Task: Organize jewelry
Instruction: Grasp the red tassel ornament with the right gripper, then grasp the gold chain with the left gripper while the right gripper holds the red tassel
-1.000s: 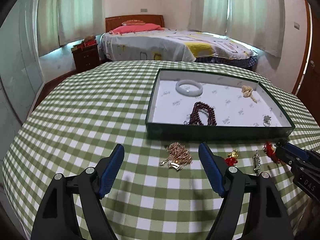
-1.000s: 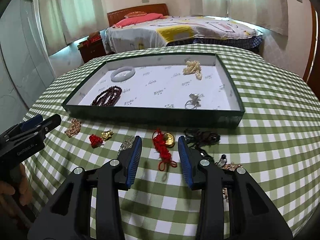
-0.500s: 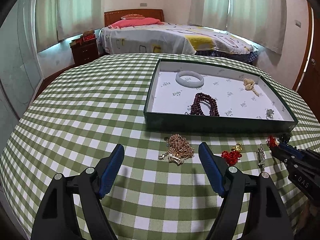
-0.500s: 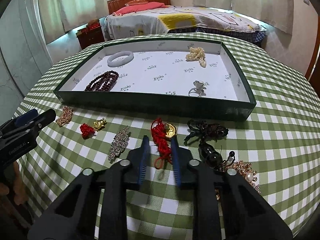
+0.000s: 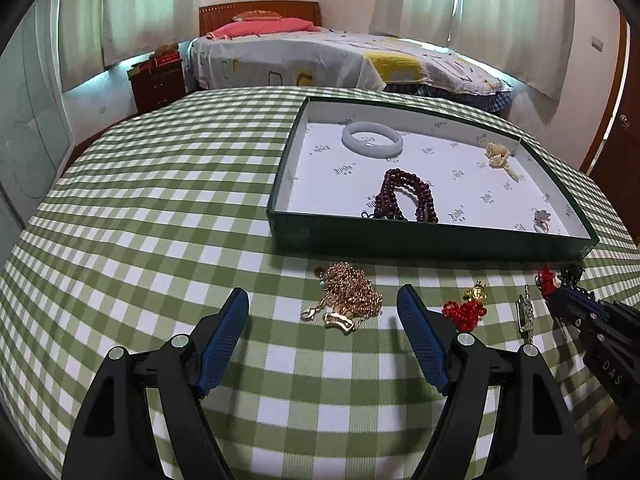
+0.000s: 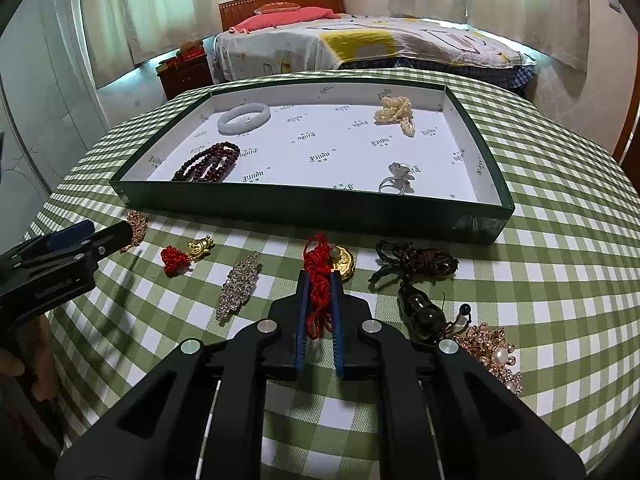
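Note:
My right gripper (image 6: 319, 280) is shut on the red knotted cord (image 6: 317, 276) of a gold coin charm (image 6: 342, 265), which lies on the checked cloth in front of the green tray (image 6: 280, 204). My left gripper (image 5: 323, 300) stands open just short of a heap of gold chain (image 5: 347, 294); nothing is between its fingers. In the tray lie a white bangle (image 5: 372, 139), dark red beads (image 5: 408, 196), a pearl piece (image 5: 498, 156) and a silver ring (image 6: 396, 178).
On the cloth before the tray lie a small red-and-gold charm (image 6: 184, 254), a rhinestone clip (image 6: 239, 284), a black cord pendant (image 6: 416, 268) and a pearl brooch (image 6: 490, 350). A bed (image 5: 340, 60) stands beyond the round table.
My right gripper's jaws have closed from wide apart onto the red cord. My left gripper has come slightly lower and nearer the gold chain, still open.

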Available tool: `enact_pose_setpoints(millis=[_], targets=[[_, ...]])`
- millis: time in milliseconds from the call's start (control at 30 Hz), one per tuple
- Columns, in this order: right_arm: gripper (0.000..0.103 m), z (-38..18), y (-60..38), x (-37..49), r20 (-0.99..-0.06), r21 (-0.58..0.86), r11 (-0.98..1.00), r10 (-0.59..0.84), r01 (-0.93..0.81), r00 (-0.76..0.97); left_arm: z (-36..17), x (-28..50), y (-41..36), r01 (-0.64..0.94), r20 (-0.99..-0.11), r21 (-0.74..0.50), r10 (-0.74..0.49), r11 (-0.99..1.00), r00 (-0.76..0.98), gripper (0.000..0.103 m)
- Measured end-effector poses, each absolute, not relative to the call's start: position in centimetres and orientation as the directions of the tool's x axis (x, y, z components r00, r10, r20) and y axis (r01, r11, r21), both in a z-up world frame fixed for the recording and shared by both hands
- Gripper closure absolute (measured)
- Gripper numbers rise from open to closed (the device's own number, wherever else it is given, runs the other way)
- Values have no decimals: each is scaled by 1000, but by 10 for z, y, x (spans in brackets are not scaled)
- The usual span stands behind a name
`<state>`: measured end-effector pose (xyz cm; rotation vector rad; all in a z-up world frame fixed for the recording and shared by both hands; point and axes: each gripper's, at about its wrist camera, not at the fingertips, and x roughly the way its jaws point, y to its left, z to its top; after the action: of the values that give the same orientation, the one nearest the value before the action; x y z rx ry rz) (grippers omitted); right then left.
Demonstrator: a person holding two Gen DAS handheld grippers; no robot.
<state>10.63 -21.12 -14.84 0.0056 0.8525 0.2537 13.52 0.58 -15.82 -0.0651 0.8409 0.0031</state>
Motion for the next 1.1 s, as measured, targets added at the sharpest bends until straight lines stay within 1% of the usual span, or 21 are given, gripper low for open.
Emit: enact_pose_setpoints(millis=[200, 233, 300, 367, 400, 467, 500, 533, 567, 667, 900, 967, 1100], targets=[[93, -148, -211, 106, -741, 107, 969, 226, -221, 632, -162, 146, 8, -36, -762, -81, -39, 996, 647, 29], [93, -148, -211, 107, -741, 107, 969, 226, -221, 632, -162, 147, 8, -37, -762, -77, -35, 996, 647, 30], [93, -149, -211, 106, -741, 108, 969, 226, -220, 632, -162, 146, 7, -40, -760, -55, -16, 998, 650, 36], [93, -148, -211, 106, -740, 109, 969, 227, -220, 633, -162, 144, 4, -27, -757, -33, -7, 999, 654, 47], [93, -148, -211, 106, -740, 109, 969, 227, -220, 633, -161, 144, 4, -15, -755, -34, -16, 999, 656, 50], [93, -148, -211, 106, -739, 109, 969, 227, -220, 634, -161, 142, 0, 15, -749, -37, -38, 999, 662, 65], [93, -148, -211, 106, -739, 109, 969, 227, -220, 634, -161, 141, -1, 26, -747, -40, -47, 999, 664, 68], [93, -148, -211, 106, -739, 110, 969, 227, -220, 635, -160, 141, -3, 37, -745, -38, -53, 999, 665, 75], [93, -148, -211, 106, -739, 111, 969, 228, -219, 634, -160, 140, -5, 55, -741, -49, -73, 997, 667, 84], [93, -148, -211, 106, -734, 114, 970, 228, -216, 639, -160, 138, -7, 62, -738, -52, -80, 997, 670, 88], [93, -147, -211, 106, -730, 122, 970, 232, -211, 642, -159, 134, -3, 56, -736, -73, -92, 996, 670, 91], [93, -147, -212, 104, -726, 131, 969, 237, -208, 646, -157, 132, -2, 59, -733, -84, -102, 995, 673, 95], [93, -143, -211, 102, -712, 133, 969, 240, -209, 660, -154, 128, 2, 56, -730, -102, -113, 993, 674, 96]])
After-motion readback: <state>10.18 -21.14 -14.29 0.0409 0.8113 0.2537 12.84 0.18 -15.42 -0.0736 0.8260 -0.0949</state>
